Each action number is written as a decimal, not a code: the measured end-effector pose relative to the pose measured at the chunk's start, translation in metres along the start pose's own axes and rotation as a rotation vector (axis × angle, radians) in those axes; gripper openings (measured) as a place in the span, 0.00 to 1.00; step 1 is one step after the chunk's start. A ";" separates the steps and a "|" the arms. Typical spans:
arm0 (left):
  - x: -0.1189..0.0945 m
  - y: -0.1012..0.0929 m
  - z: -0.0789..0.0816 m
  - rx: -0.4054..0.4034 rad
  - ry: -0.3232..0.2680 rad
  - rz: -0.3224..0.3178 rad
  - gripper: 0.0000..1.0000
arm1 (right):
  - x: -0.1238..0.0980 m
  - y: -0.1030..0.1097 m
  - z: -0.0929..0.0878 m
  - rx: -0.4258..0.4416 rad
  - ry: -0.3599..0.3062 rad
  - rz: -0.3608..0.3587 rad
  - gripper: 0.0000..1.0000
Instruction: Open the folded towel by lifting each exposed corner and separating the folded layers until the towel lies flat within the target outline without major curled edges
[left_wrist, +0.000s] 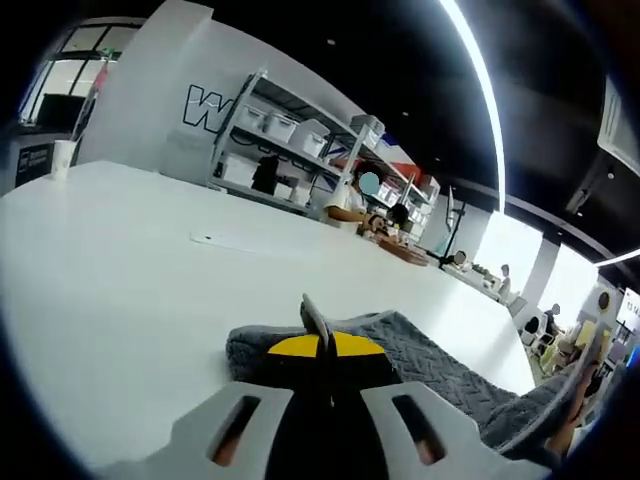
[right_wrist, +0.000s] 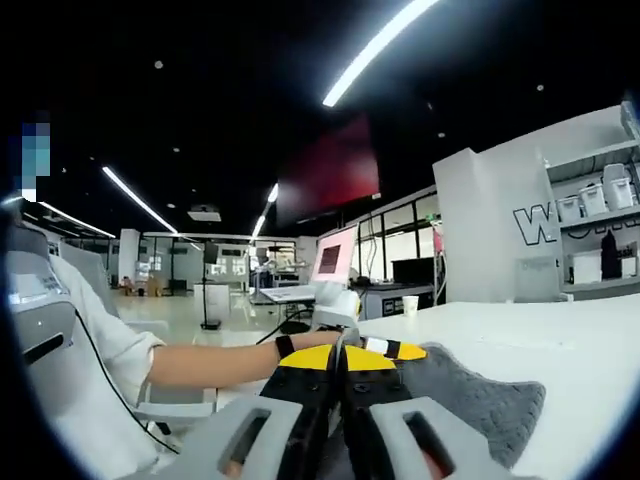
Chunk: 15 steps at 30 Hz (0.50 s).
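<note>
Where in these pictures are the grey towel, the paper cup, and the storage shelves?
Grey towel (left_wrist: 440, 365): left gripper view, on its textured top surface, right of the tongs.
Paper cup (right_wrist: 410, 305): right gripper view, on its side wall, at the table's far edge.
Storage shelves (left_wrist: 290, 150): left gripper view, on the middle shelf with boxes.

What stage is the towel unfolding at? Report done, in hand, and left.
Done: nothing finished; the grey towel lies bunched and rumpled on the white table, not flat.
In hand: the left gripper has its jaws shut on a raised towel edge; the right gripper looks shut on the towel too.
Left: separating the layers and spreading it flat. No target outline is clearly visible.
</note>
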<state>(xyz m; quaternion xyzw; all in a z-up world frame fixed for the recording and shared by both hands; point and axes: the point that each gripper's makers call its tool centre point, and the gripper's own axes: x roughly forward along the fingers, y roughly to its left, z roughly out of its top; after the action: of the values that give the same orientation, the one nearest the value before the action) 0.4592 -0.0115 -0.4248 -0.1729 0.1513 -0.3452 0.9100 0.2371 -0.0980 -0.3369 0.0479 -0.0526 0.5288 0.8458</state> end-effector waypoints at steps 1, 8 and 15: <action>0.002 0.001 0.004 -0.025 -0.008 -0.013 0.00 | -0.001 0.003 -0.001 0.013 0.003 0.021 0.00; 0.004 -0.005 0.018 -0.034 -0.039 -0.029 0.00 | -0.008 0.013 0.000 0.058 -0.003 0.056 0.00; 0.006 -0.010 0.026 -0.052 -0.059 -0.050 0.00 | -0.015 0.025 -0.001 0.063 0.015 0.092 0.00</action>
<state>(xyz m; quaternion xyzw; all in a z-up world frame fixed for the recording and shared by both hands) 0.4684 -0.0171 -0.3981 -0.2101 0.1290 -0.3585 0.9004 0.2079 -0.1001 -0.3391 0.0680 -0.0316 0.5688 0.8190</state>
